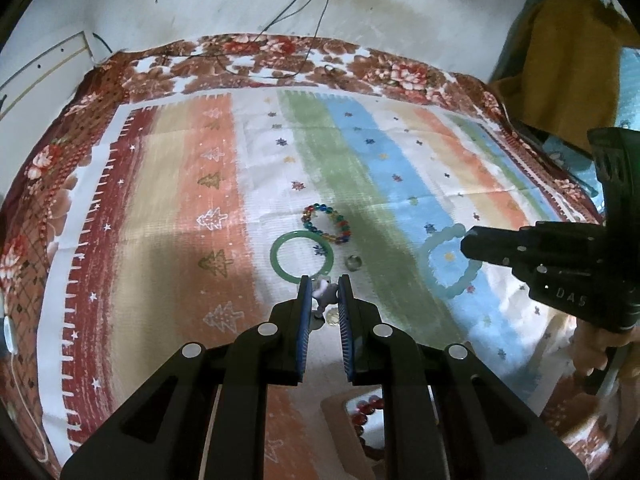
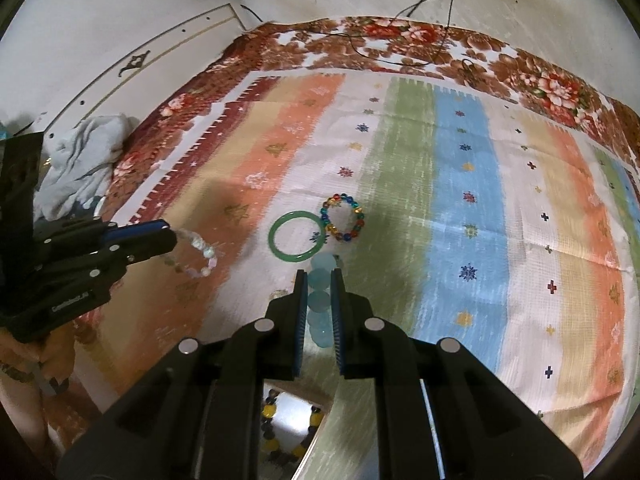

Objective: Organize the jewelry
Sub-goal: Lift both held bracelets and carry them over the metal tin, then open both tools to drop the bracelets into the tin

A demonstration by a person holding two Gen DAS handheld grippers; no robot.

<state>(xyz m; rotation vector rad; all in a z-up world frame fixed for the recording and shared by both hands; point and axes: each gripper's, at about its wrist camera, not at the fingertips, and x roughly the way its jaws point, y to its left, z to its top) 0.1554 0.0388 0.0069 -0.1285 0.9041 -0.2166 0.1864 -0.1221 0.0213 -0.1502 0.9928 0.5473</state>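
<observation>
My left gripper (image 1: 325,294) jaws pinch a pale bead bracelet (image 2: 200,254); my right gripper (image 2: 319,292) jaws clamp the aqua bead bracelet (image 2: 320,308). Lower frame, the box (image 2: 288,432) probably holds two strands. The jade bangle (image 1: 301,255), rainbow bracelet (image 1: 326,225) and ring (image 1: 354,262) remain mid-frame on the bedspread (image 1: 172,200).

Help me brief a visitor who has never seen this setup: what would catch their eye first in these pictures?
Probably the striped cloth covering the surface, with a green bangle and a multicoloured bead bracelet lying side by side near its middle. Next, the two black grippers: the right gripper is shut on a pale aqua bead bracelet, and the left gripper holds a pale pastel bead bracelet, seen dangling in the right wrist view.
</observation>
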